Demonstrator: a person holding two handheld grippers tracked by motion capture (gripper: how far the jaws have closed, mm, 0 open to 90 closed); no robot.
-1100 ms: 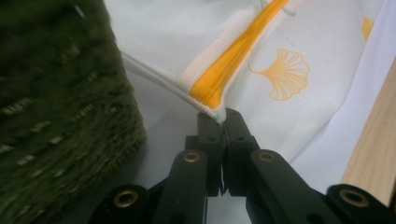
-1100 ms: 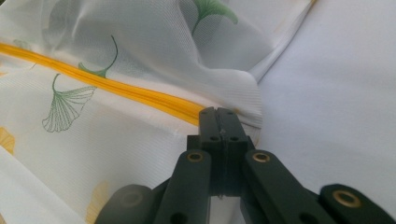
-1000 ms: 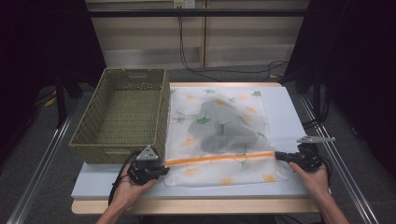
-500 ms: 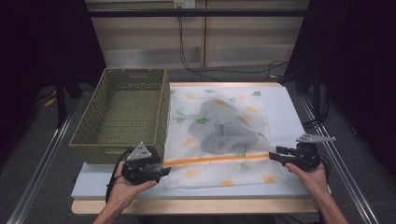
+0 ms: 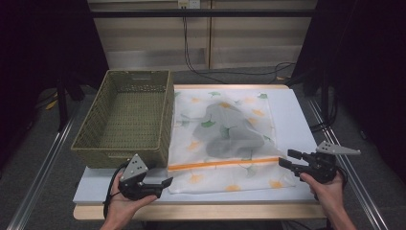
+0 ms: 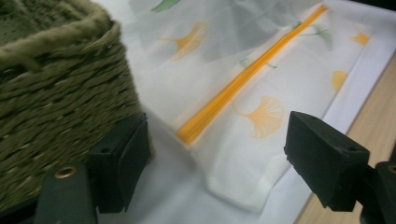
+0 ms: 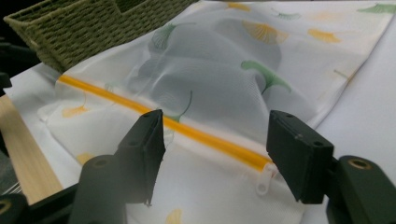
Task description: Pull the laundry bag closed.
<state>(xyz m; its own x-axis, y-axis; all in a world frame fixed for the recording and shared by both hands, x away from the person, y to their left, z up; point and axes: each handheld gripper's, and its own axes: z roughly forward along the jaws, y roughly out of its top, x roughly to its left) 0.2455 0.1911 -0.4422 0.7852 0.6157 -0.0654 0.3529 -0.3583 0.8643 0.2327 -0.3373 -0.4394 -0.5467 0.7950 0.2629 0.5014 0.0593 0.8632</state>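
A white mesh bag printed with ginkgo leaves lies flat on the table mat, with a grey garment inside. An orange zipper runs across its near end. My left gripper hovers off the bag's near left corner. Its jaws have just been opening and stand apart, nothing pinched, the zipper's end ahead of them. My right gripper sits off the bag's right edge. Its jaws have also just been opening, wide, with the zipper and its white pull lying below them.
A green woven basket stands on the left of the white mat, touching the bag's left edge, and is close beside my left gripper. The wooden table edge runs along the front. Cables lie on the floor behind.
Both grippers were shut on the ends of the orange zipper. They have opened, let go, and drawn outward and slightly up. The bag rests flat.
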